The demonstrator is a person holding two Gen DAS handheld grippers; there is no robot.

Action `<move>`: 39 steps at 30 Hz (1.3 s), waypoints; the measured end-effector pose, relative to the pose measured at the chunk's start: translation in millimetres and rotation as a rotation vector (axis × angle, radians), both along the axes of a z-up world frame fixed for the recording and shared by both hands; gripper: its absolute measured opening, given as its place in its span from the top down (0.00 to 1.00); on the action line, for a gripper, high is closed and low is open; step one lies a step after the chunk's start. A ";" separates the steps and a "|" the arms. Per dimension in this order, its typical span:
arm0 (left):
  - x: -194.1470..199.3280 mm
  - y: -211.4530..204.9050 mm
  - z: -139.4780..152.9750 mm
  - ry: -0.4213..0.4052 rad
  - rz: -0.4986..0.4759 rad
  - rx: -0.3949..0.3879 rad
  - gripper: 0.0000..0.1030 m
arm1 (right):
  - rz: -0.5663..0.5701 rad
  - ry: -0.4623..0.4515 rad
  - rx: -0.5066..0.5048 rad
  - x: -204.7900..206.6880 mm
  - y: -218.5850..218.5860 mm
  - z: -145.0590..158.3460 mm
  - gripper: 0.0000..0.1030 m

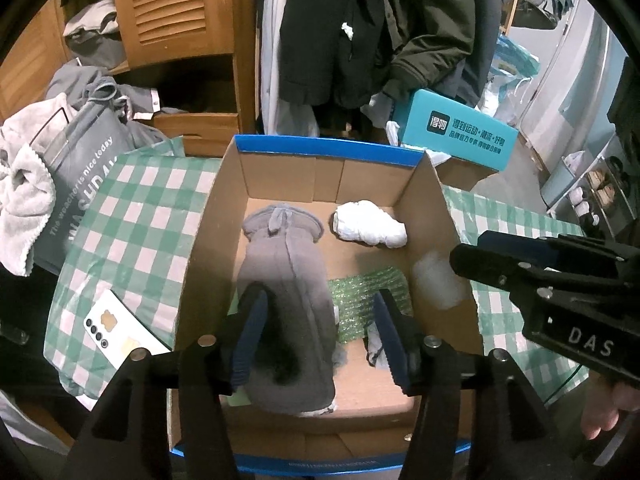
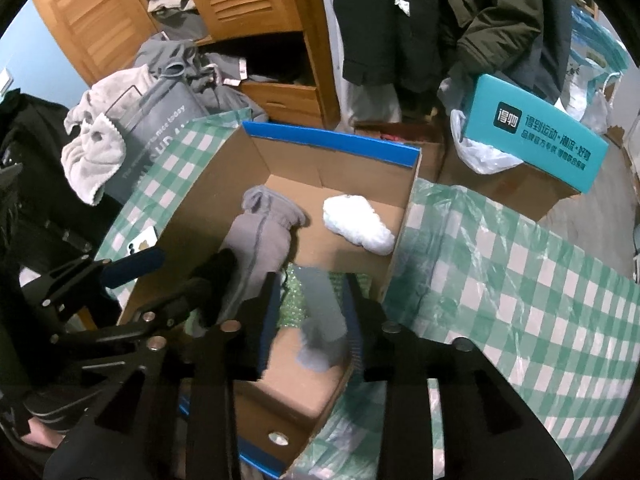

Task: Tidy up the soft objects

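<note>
The left gripper hangs over the open cardboard box, its 2 blue-padded jaws spread apart. A grey fleece garment lies on the box floor between them, nearer the left jaw, which sits against its edge; the right jaw stands clear of the cloth, so the grip is released. Beyond the jaw tips the garment runs away to its collar end near the far wall of the box.

The right gripper points down into the same box, to the right of the left one. Its jaws stand partly apart with a small grey-blue sock between them. The sock is blurred, and its lower end bunches on the cardboard floor; I cannot tell whether the pads touch it, though a gap shows on the left side.

Just ahead of both sets of jaws, a patch of green bubble wrap lies on the box floor, partly under the garment and the sock. Farther ahead, near the far right corner, sits a white rolled bundle. The box stands on a green-and-white checked cloth. To the left of the left gripper, outside the box, a white phone lies on that cloth. Beyond the box, a teal carton and hanging dark coats are visible.
</note>
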State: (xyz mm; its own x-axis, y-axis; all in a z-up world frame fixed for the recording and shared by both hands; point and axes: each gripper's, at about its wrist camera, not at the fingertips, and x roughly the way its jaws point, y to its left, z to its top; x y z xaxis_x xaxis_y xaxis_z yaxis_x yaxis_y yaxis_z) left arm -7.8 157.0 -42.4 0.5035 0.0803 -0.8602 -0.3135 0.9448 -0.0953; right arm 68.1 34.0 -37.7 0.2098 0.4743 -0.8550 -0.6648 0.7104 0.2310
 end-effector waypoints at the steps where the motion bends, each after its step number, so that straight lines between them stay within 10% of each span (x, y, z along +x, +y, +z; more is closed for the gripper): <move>1: 0.3 -0.1 0.7 0.002 0.000 -0.001 0.44 | 0.000 -0.001 0.005 -0.6 -0.7 1.1 0.60; 12: -0.3 -8.7 17.6 -0.030 0.007 0.021 0.32 | -0.084 -0.060 0.011 0.0 -21.8 19.1 0.40; 39: 8.8 -43.4 55.1 -0.122 -0.030 0.037 0.18 | -0.221 -0.219 0.002 -0.8 -102.7 57.2 0.37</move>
